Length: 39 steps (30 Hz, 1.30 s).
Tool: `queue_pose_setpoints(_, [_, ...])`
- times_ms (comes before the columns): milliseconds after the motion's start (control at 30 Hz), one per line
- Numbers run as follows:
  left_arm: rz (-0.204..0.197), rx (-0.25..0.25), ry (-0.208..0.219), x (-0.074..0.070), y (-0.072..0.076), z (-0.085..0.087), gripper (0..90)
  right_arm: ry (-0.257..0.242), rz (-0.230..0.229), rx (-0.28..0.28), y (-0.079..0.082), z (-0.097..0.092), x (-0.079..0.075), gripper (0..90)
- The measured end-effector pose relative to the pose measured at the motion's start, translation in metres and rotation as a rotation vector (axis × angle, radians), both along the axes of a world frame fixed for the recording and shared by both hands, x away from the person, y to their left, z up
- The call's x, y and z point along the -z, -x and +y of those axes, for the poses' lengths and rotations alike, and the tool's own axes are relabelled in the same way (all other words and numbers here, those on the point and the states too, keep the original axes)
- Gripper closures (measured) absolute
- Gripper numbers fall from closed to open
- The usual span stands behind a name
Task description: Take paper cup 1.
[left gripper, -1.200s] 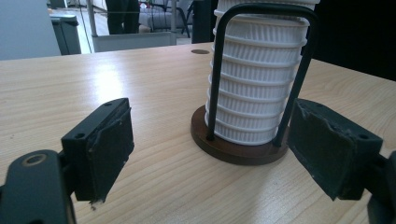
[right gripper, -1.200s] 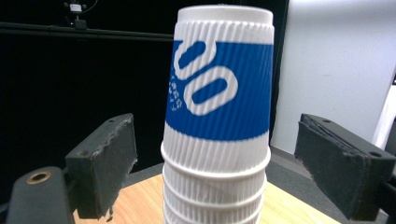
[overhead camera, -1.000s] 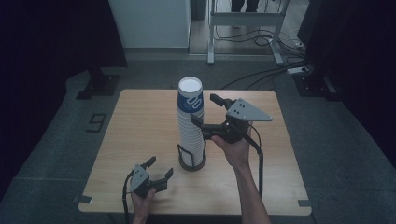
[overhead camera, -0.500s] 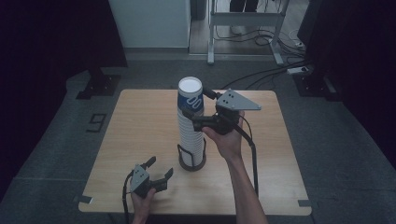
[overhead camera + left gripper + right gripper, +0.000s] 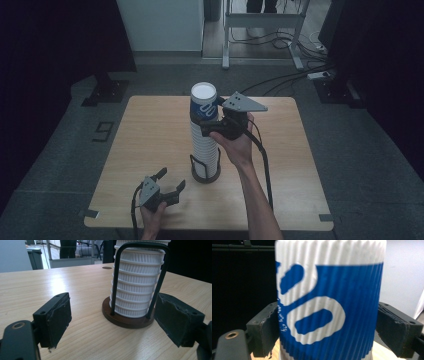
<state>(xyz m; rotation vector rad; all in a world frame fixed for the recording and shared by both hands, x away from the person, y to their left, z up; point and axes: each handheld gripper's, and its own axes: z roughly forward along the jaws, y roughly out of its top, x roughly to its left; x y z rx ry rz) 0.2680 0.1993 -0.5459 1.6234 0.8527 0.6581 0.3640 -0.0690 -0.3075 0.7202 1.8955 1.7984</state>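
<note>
My right tool (image 5: 212,120) sits at the top cup (image 5: 204,102) of the tall cup stack (image 5: 205,145), which stands upright in a wire holder (image 5: 205,171) near the middle of the tabletop (image 5: 150,130). In the right gripper view the blue-and-white cup (image 5: 329,297) is between my jaws. The left pad (image 5: 265,327) looks pressed to the ribbed wall. The right pad (image 5: 395,330) seems to touch too, but the close, blurry view leaves a sliver I can't resolve, so I call it gripping the top cup, probably. Jaws are about mid-width, matching the cup's girth.

Key relation: the stack's long axis is vertical, and my right tool comes at it level from the right side, jaws straddling the cup across its width. So the top cup has to leave straight up along that axis; a sideways pull would likely tip the stack.

My left tool (image 5: 162,187) rests low at the near left of the tabletop, jaws wide apart, holding nothing. In the left gripper view the holder's round brown base (image 5: 127,317) and wire loop lie ahead and slightly right of it, near but not touching, with ribbed white cups (image 5: 136,290) inside.

Right hand is on the cup; left is the nearer one to the base, placed to steady it if needed.
</note>
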Motion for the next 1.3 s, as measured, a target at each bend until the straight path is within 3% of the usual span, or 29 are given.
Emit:
queue_pose_setpoints(433, [0.0, -0.002, 0.001, 0.0, 0.0, 0.0, 14.4, 0.013, 0.013, -0.021, -0.004, 0.004, 0.002, 18.2])
queue_pose_setpoints(1300, [0.009, -0.003, 0.002, 0.0, 0.0, 0.0, 14.5, -0.051, -0.07, -0.005, 0.003, 0.0, -0.027, 21.1])
